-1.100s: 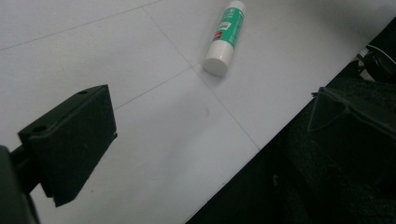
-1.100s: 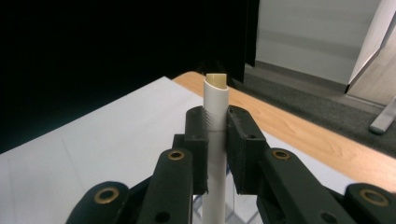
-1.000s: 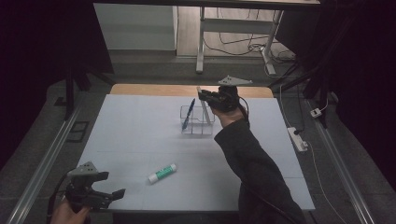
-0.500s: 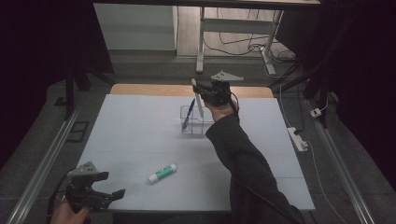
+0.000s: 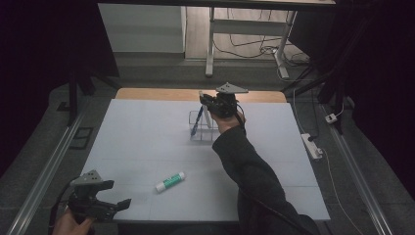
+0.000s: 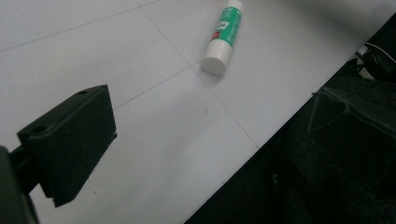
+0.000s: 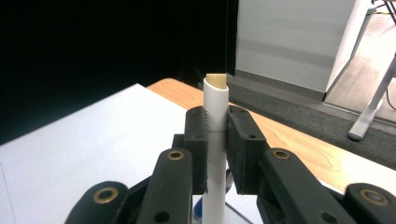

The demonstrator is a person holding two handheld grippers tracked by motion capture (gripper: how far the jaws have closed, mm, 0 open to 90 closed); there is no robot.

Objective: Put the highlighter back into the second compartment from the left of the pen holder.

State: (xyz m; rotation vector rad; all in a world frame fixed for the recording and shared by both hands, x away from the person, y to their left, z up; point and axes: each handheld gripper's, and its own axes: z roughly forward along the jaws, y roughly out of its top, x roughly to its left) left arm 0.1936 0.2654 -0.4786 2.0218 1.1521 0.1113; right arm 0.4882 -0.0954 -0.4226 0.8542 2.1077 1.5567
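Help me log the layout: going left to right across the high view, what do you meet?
left gripper → glue stick → blue pen in the clear holder → right gripper → power strip

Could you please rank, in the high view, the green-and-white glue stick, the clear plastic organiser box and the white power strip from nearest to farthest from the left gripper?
From the left gripper:
1. Green-and-white glue stick, lying on the white mat just to its right.
2. Clear plastic organiser box, at the mat's far middle.
3. White power strip, on the floor beyond the table's right edge.
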